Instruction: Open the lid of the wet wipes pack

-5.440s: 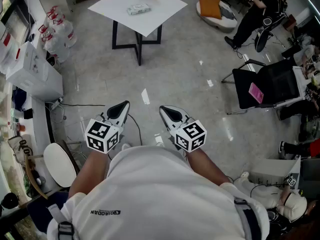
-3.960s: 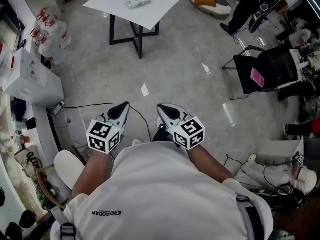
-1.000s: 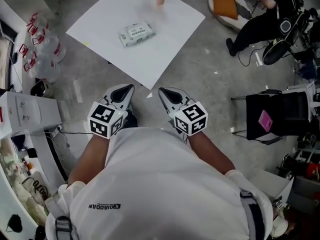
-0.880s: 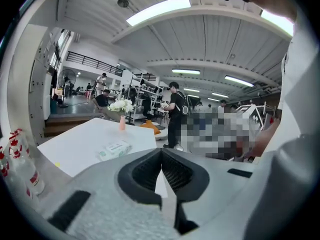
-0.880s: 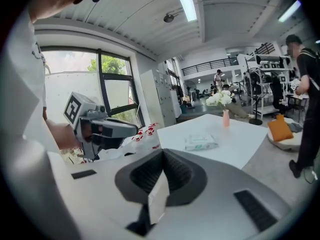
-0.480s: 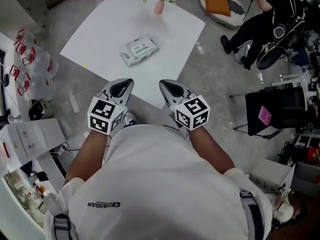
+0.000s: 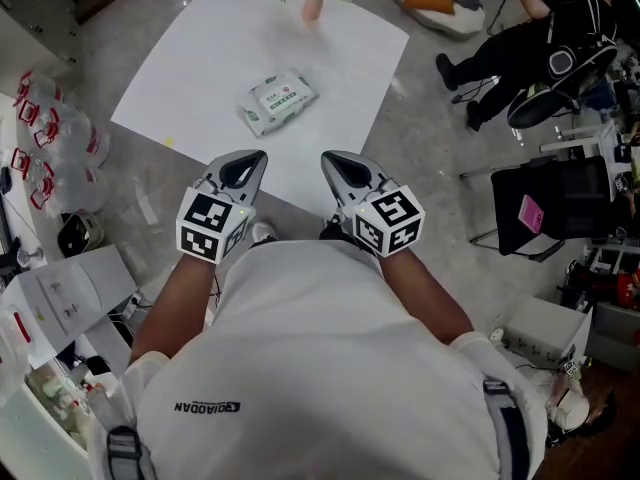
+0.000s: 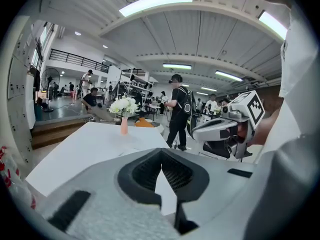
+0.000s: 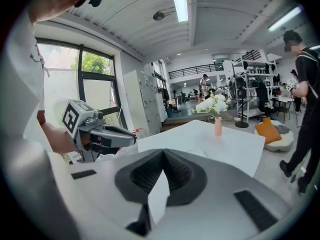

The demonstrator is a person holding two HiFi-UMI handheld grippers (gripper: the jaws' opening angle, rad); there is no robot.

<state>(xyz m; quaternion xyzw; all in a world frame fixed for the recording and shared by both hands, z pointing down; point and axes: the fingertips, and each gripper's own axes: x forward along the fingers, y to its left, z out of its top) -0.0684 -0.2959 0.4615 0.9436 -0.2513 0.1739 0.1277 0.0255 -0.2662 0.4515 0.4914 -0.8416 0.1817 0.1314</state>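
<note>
White desk (image 7: 200,58) now fills the upper head view. Five seconds ago it stood far off across the grey floor (image 7: 420,148), and since half a second ago it has drawn slightly closer. Its near edge runs just ahead of the left gripper (image 7: 243,171) and right gripper (image 7: 347,171), which are held side by side in front of the person's chest as before. Both pairs of fingers (image 8: 140,174) are closed tip to tip with nothing between them.

One wet wipes pack (image 7: 278,101) lies flat near the middle of the desk, lid side up, well clear of every edge, with bare top all round it. One pink vase (image 7: 313,5) of white flowers stands by the far corner, well apart from the pack.
</note>
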